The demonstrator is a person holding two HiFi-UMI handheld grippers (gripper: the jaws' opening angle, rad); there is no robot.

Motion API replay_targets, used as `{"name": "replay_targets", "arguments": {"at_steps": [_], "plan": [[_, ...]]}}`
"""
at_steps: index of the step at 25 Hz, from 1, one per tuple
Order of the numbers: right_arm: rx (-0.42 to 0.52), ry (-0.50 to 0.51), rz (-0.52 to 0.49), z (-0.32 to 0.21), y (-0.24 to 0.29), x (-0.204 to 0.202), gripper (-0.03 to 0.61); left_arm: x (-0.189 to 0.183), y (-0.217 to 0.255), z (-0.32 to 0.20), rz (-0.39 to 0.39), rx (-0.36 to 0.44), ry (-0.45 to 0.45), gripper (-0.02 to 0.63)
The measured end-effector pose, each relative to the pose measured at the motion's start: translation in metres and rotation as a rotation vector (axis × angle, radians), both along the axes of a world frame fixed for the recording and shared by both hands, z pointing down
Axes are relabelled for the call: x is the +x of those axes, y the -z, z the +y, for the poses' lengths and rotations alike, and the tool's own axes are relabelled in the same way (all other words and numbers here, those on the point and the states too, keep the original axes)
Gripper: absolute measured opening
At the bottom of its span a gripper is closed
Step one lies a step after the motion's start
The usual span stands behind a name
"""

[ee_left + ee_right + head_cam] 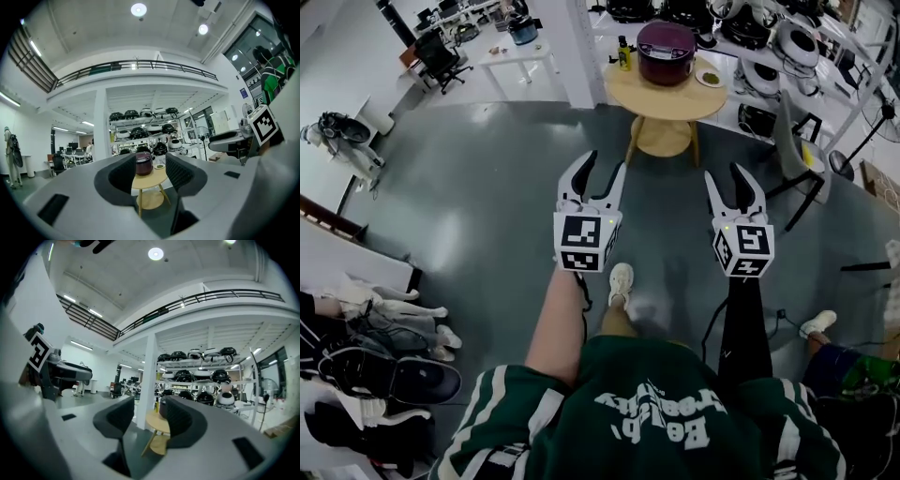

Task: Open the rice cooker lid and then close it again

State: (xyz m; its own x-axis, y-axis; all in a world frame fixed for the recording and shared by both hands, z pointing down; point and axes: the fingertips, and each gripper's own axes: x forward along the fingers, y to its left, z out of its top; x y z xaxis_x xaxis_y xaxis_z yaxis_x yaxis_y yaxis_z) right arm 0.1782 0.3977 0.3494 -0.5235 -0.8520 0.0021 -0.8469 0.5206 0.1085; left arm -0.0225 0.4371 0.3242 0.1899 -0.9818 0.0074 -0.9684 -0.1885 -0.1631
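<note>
A dark maroon rice cooker [666,52] with its lid down stands on a round wooden side table [667,101] far ahead across the grey floor. In the left gripper view the rice cooker [144,163] shows small between the jaws, well beyond them. My left gripper [601,172] and right gripper [735,180] are held level side by side over the floor, both open with nothing between the fingers. In the right gripper view the right jaw hides most of the cooker; only the table [157,422] shows.
A yellow bottle [623,53] and a small dish [709,79] share the table. White shelves with many cookers [769,42] stand behind it, a white pillar [567,47] to its left, a chair [794,150] to its right. Desks and office chairs [441,58] lie far left.
</note>
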Motion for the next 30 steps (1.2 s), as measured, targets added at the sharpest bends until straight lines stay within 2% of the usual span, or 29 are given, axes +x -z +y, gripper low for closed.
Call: {"name": "replay_targets", "arguments": {"at_steps": [8, 14, 21, 30], "plan": [[-0.014, -0.080, 0.002, -0.142, 0.008, -0.039, 0.215, -0.039, 0.007, -0.159, 0.007, -0.016, -0.090, 0.186], [-0.032, -0.136, -0.028, -0.217, 0.011, -0.066, 0.221, -0.069, 0.007, -0.247, 0.017, -0.031, -0.148, 0.186], [-0.052, -0.166, -0.005, -0.281, 0.003, -0.096, 0.232, -0.096, -0.001, -0.319, 0.051, -0.044, -0.192, 0.186], [-0.065, -0.177, -0.013, -0.322, -0.001, -0.108, 0.244, -0.100, -0.005, -0.367, 0.057, -0.050, -0.239, 0.187]]}}
